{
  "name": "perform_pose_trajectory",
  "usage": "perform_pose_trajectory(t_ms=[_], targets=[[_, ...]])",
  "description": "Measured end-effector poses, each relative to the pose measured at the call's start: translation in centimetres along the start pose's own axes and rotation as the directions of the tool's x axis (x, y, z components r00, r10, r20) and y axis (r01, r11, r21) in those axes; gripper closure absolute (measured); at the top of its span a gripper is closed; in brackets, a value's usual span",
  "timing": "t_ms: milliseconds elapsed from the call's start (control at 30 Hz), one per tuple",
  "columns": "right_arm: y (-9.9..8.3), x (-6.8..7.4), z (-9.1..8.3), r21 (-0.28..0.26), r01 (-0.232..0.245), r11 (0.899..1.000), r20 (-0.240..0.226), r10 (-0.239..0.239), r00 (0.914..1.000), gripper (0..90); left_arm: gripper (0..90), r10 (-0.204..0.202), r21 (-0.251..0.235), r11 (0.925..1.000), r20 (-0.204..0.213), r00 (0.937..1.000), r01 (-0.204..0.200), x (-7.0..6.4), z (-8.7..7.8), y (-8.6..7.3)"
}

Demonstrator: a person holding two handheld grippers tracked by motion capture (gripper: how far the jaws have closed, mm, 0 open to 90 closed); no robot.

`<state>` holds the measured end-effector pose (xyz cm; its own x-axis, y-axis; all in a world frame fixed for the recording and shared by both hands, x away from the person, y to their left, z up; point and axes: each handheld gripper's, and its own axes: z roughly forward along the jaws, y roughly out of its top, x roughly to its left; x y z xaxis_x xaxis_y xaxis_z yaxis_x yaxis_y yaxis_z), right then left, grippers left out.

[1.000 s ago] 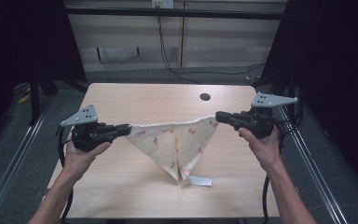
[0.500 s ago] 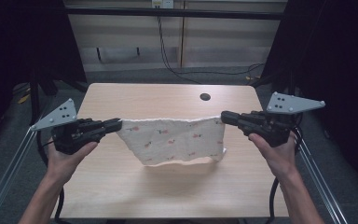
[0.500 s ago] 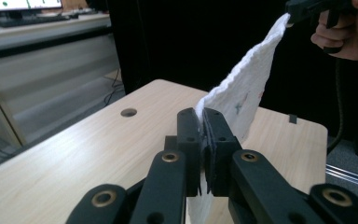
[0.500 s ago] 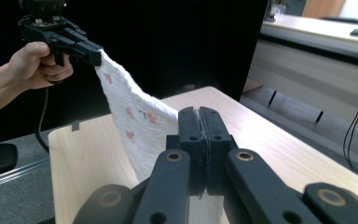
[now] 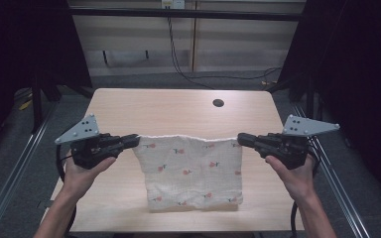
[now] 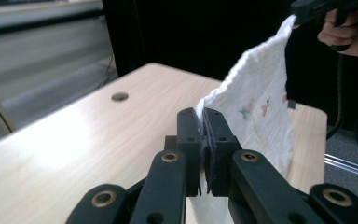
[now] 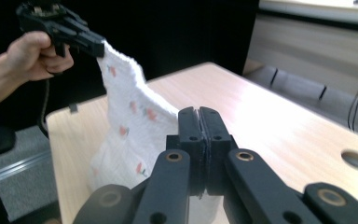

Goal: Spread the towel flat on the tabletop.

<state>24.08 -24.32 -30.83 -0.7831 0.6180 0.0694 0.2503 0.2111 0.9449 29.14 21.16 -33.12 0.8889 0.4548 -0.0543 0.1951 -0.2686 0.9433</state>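
We worked over a pale wooden counter (image 5: 129, 106) in a dark room: one cloth (image 5: 193, 171), two tools (image 5: 135, 141) (image 5: 241, 139), each pinching a top corner.

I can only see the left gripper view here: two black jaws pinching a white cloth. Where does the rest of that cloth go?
Observer: The high view shows the cloth hanging as a flat sheet between the left gripper and the right gripper, each pinching a top corner.
Operator: Does it touch the table?
Observer: Its bottom edge seems to meet the table near the person's side; I cannot tell how firmly.
Operator: Is the far gripper really clamped?
Observer: Yes. In the right gripper view its jaws are shut on the cloth's edge, no gap between them.
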Motion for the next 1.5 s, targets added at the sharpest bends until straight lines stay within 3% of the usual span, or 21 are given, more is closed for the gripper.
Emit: perform_pose_trajectory(t_ms=[167, 267, 300, 467, 633, 833, 1500], targets=[[-1.9, -1.3, 1.1, 0.032, -0.044, 0.999, 0.018, 0.044, 0.9989, 89.2, 86.6, -0.057, 0.019, 0.9982, 0.001, 0.9984, 0.057, 1.3, 1.7, -1.6], [-2.5, -1.7, 1.4, 0.046, -0.05, 0.998, 0.027, 0.049, 0.9984, 89.2, 86.6, -0.065, 0.03, 0.9974, 0.002, 0.9979, 0.065, 1.5, 2.1, -2.1], [-3.2, -2.1, 1.9, 0.06, -0.064, 0.996, 0.028, 0.062, 0.9977, 89.2, 86.6, -0.064, 0.054, 0.9965, -0.001, 0.9979, 0.064, 1.6, 2.5, -2.4], [-4.2, -3.0, 2.6, 0.054, -0.101, 0.993, 0.031, 0.099, 0.9946, 89.2, 86.6, -0.081, 0.063, 0.9947, -0.006, 0.9967, 0.081, 2.0, 2.2, -3.0], [-4.6, -3.1, 3.4, 0.07, -0.097, 0.993, 0.025, 0.095, 0.9952, 89.2, 86.6, -0.102, 0.082, 0.9913, -0.014, 0.9947, 0.102, 2.4, 2.5, -3.7], [-5.3, -4.1, 4.7, 0.096, -0.112, 0.989, 0.037, 0.109, 0.9934, 89.2, 86.6, -0.121, 0.13, 0.9842, -0.009, 0.9926, 0.121, 3.3, 4.4, -4.8], [-7.2, -7.1, 7.8, 0.139, -0.149, 0.979, 0.06, 0.142, 0.9881, 89.1, 86.6, -0.188, 0.163, 0.9671, -0.062, 0.9803, 0.195, 6.0, 7.2, -7.3]])
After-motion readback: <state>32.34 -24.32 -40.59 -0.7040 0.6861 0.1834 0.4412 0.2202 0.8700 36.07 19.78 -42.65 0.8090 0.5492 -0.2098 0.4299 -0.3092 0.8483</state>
